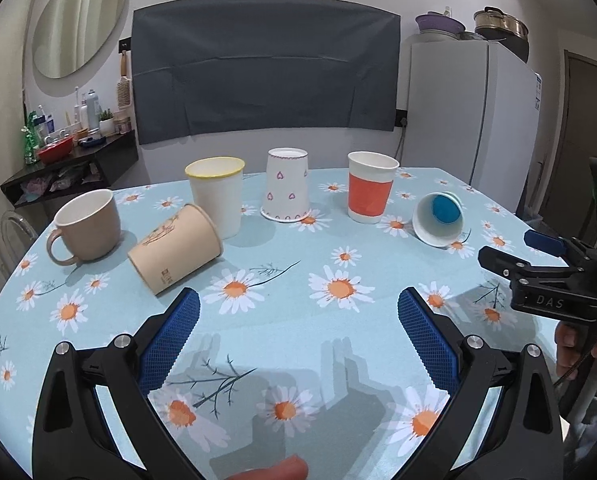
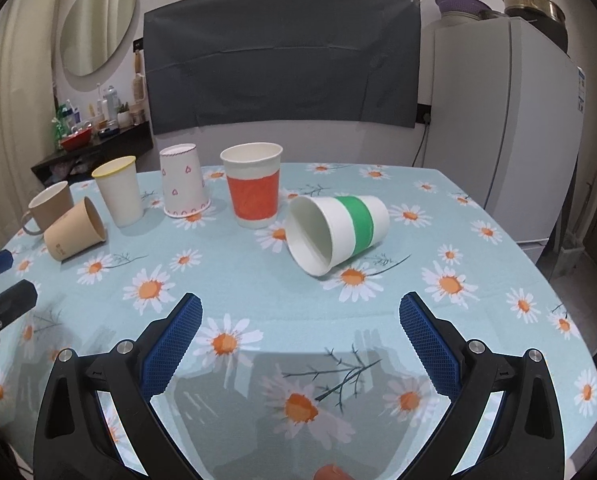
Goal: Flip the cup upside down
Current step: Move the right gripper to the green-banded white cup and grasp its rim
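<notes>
Several cups stand or lie on the daisy tablecloth [image 1: 282, 248]. A white cup with a green band [image 2: 338, 232] lies on its side, mouth toward me; in the left wrist view [image 1: 438, 218] its inside bottom looks blue. A tan paper cup [image 1: 176, 248] also lies on its side. An orange-banded cup [image 1: 370, 187], a yellow-rimmed cup [image 1: 218, 196] and a beige mug [image 1: 86, 228] stand upright. A heart-patterned cup [image 1: 285, 184] stands upside down. My left gripper [image 1: 298, 304] and right gripper [image 2: 300, 308] are open and empty above the near table.
The right gripper's body [image 1: 546, 276] shows at the right edge of the left wrist view. A white fridge [image 2: 506, 120] stands behind the table at right, a cluttered dark shelf [image 1: 70, 156] at left. The table's front edge is under my grippers.
</notes>
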A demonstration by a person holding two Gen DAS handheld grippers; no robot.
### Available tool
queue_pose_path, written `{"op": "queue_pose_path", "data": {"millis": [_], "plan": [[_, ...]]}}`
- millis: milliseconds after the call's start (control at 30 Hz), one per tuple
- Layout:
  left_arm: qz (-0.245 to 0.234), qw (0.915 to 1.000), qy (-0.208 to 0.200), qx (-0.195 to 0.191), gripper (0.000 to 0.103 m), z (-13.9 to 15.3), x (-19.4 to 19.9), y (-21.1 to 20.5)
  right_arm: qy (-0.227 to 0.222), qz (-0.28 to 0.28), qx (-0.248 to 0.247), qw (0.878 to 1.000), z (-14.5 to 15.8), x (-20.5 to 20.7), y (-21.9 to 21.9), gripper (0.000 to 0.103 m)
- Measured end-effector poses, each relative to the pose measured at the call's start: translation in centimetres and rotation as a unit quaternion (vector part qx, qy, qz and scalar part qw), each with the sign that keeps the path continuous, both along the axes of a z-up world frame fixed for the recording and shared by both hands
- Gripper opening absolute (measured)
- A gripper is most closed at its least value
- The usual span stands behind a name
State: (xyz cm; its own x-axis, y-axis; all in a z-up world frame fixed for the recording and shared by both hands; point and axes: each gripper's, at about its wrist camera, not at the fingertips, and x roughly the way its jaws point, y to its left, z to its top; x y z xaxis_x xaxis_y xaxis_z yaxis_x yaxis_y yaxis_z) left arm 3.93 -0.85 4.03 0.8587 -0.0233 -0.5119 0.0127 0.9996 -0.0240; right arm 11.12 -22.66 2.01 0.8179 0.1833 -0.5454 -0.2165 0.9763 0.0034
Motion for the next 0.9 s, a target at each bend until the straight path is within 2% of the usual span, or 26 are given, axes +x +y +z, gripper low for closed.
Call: {"op": "queue_pose_path", "data": {"millis": [233, 400, 600, 633, 667, 767, 800, 833, 900], "plan": [[-0.036, 0.9979, 0.031, 0.044, 0.097, 1.8, 4.6, -2.0, -0.003, -0.015, -0.043, 0.999, 1.1, 3.5, 0.1, 0.095], [-0.049, 0.9959, 0.068, 0.033, 0.097, 1.5, 8.8, -3.0, 0.006, -0.031, -0.068, 0.997, 0.8, 6.0, -0.1, 0.094], [-0.052, 0.9951, 0.084, 0.003, 0.097, 0.9, 12.5, -2.9, 0.021, -0.043, -0.076, 0.996, -0.5, 9.2, -0.8, 0.091], [-0.055, 0.9947, 0.087, 0.0, 0.097, 0.7, 13.0, -2.9, 0.026, -0.044, -0.078, 0.996, -0.8, 9.7, -0.9, 0.076], [-0.059, 0.9943, 0.089, -0.004, 0.097, 0.5, 13.4, -3.0, 0.033, -0.045, -0.084, 0.995, -1.1, 10.2, -0.9, 0.067], [-0.069, 0.9935, 0.09, -0.011, 0.097, -0.2, 14.0, -3.1, 0.051, -0.041, -0.086, 0.994, -1.9, 11.3, -1.1, 0.051], [-0.072, 0.9933, 0.09, -0.016, 0.097, -0.5, 14.1, -3.0, 0.054, -0.043, -0.09, 0.994, -2.1, 11.6, -1.1, 0.041], [-0.076, 0.9929, 0.09, -0.018, 0.097, -0.7, 14.2, -3.0, 0.054, -0.046, -0.095, 0.993, -2.3, 11.8, -1.1, 0.026], [-0.083, 0.992, 0.094, -0.017, 0.097, -1.1, 14.3, -3.1, 0.056, -0.052, -0.11, 0.991, -2.7, 12.1, -1.2, 0.01]]}}
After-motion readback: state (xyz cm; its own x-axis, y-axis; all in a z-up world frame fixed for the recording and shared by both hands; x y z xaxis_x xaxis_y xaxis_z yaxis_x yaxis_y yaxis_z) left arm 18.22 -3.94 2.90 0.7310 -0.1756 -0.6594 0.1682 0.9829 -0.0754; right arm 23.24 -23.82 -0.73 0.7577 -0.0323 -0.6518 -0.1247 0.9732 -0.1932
